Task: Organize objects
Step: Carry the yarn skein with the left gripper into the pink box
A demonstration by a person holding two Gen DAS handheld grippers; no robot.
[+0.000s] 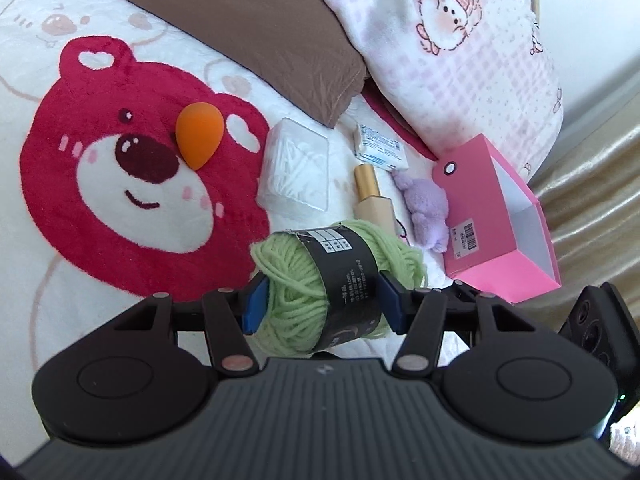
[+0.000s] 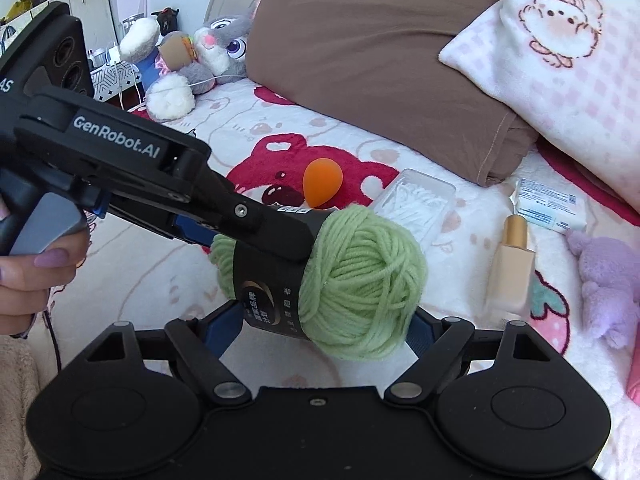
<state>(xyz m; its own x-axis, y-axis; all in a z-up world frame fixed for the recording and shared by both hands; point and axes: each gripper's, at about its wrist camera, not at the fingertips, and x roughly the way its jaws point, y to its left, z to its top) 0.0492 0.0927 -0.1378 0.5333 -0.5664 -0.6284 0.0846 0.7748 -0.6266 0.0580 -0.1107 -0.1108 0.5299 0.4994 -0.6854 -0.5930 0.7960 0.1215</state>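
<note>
A green yarn ball (image 1: pixel 300 304) with a black paper band hangs above the bed, and my left gripper (image 1: pixel 324 300) is shut on it, blue pads pressing both sides. In the right wrist view the same yarn ball (image 2: pixel 360 284) sits in the left gripper (image 2: pixel 264 248), which a hand (image 2: pixel 36 272) holds from the left. My right gripper (image 2: pixel 322 324) stands wide open just below the ball, pads apart from it. An open, empty pink box (image 1: pixel 500 216) lies to the right on the blanket.
On the bear-print blanket (image 1: pixel 120 184) lie an orange sponge (image 1: pixel 199 136), a clear cotton swab box (image 1: pixel 296 168), a white-blue packet (image 1: pixel 380 148), a beige bottle (image 1: pixel 368 192) and a purple plush (image 1: pixel 428 208). Behind are a brown pillow (image 1: pixel 256 20) and a pink checked pillow (image 1: pixel 460 40). Stuffed toys (image 2: pixel 192 60) sit far left.
</note>
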